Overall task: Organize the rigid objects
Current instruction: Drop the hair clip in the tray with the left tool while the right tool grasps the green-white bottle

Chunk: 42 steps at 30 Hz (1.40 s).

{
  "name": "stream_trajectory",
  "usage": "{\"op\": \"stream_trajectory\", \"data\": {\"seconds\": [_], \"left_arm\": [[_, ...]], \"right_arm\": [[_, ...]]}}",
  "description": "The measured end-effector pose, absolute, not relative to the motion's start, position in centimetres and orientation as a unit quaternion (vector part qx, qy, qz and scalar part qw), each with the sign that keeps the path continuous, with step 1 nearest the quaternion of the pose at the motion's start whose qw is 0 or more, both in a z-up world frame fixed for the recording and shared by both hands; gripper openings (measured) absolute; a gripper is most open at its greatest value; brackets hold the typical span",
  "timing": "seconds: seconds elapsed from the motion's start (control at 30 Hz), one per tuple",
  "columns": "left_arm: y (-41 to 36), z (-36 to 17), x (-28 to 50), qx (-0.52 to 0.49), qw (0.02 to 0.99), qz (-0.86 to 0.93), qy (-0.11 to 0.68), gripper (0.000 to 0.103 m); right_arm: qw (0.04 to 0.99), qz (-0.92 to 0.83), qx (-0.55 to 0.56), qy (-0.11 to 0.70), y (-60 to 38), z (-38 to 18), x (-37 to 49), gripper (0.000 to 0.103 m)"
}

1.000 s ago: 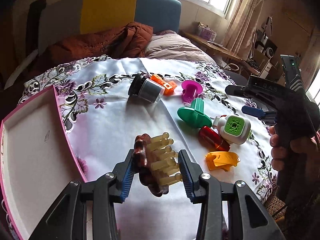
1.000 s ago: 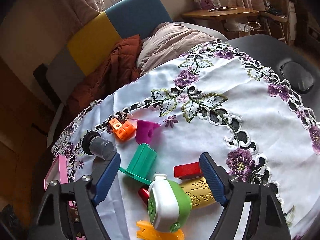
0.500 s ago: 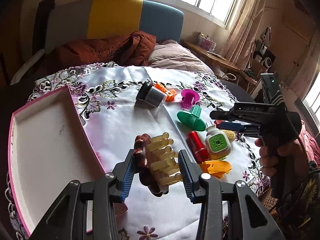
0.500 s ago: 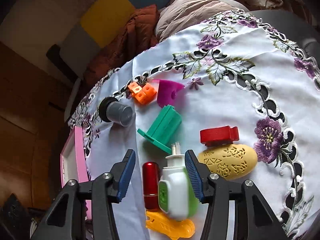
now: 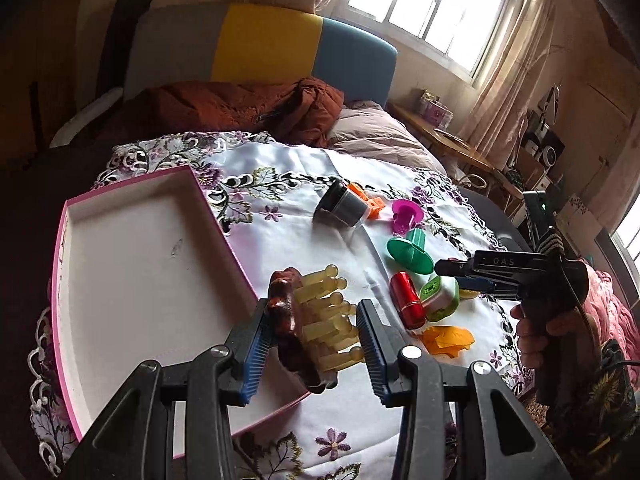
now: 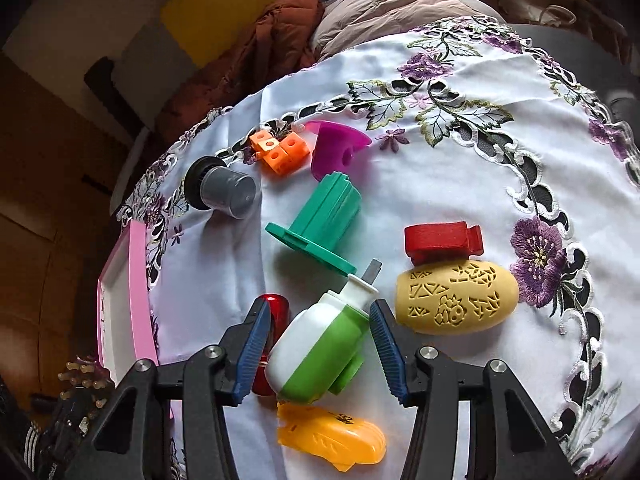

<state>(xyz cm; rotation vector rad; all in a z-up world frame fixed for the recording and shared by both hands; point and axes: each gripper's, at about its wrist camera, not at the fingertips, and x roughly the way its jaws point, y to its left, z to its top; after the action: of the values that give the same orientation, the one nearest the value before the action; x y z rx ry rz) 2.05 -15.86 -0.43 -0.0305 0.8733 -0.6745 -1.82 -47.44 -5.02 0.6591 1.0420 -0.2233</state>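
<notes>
The rigid objects are lying scattered on a worktop covered by a white embroidered cloth (image 6: pixel 460 184), apart from two that the grippers are dealing with. The left hand-held gripper (image 5: pixel 312 344) is clamping a brown massage brush (image 5: pixel 294 328) with pale yellow pegs; its blue pads are pressing on both sides of the brush, which is hanging above the near corner of a pink-rimmed tray (image 5: pixel 228 240). The tray is sitting on the cloth at the left, its white floor bare.

The right hand-held gripper (image 6: pixel 318 342) has just been closing, and a white and green plug-in device (image 6: pixel 320 352) is sitting between its pads. The device is tilted, its white nozzle pointing up toward a green flanged piece (image 6: pixel 320 224). Whether both pads are actually pressing on it I cannot tell; the right pad is showing a thin gap in the right wrist view. In the left wrist view a hand (image 5: pixel 536 328) is gripping the handle of this gripper.

A red cylinder (image 6: pixel 276 316) is lying just beside the device on the left, and an orange shell-shaped piece (image 6: pixel 332 436) is lying just below it. A tan perforated egg-shaped piece (image 6: pixel 456 300) is resting to the right, touching a red block (image 6: pixel 440 240) above it. Farther off are lying a grey cup with a black rim (image 6: pixel 224 192), orange linked cubes (image 6: pixel 280 150) and a magenta piece (image 6: pixel 336 148).
</notes>
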Motion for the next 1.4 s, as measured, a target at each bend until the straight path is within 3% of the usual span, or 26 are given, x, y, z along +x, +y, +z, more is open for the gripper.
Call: {"op": "stream_trajectory", "data": {"seconds": [0.1,0.2,0.33,0.93,1.1,1.4], "left_arm": [[-14.1,-0.4,2.8,-0.031,0.855,-0.307,0.416,0.043],[-12.1,-0.6,4.5,-0.047,0.859,-0.288,0.421,0.043],[-8.8,-1.5,8.6,-0.084,0.859,-0.247,0.44,0.043],[-6.2,-5.7,19.3,0.0,0.882,-0.107,0.459,0.045],[-5.0,-4.7,18.4,-0.015,0.888,-0.093,0.451,0.05],[-4.3,-2.1,11.4,-0.031,0.898,-0.103,0.426,0.05]], "right_arm": [[0.806,-0.104,0.303,0.498,-47.1,-5.4,-1.6,0.061],[0.803,-0.112,0.279,0.514,-46.6,-5.9,-1.3,0.05],[0.812,-0.114,0.244,0.518,-45.7,-5.6,-1.0,0.049],[0.814,-0.109,0.235,0.519,-45.8,-5.5,-0.8,0.049],[0.816,-0.109,0.229,0.519,-45.8,-5.5,-0.7,0.05],[0.816,-0.109,0.221,0.522,-45.5,-5.5,-0.6,0.05]]}}
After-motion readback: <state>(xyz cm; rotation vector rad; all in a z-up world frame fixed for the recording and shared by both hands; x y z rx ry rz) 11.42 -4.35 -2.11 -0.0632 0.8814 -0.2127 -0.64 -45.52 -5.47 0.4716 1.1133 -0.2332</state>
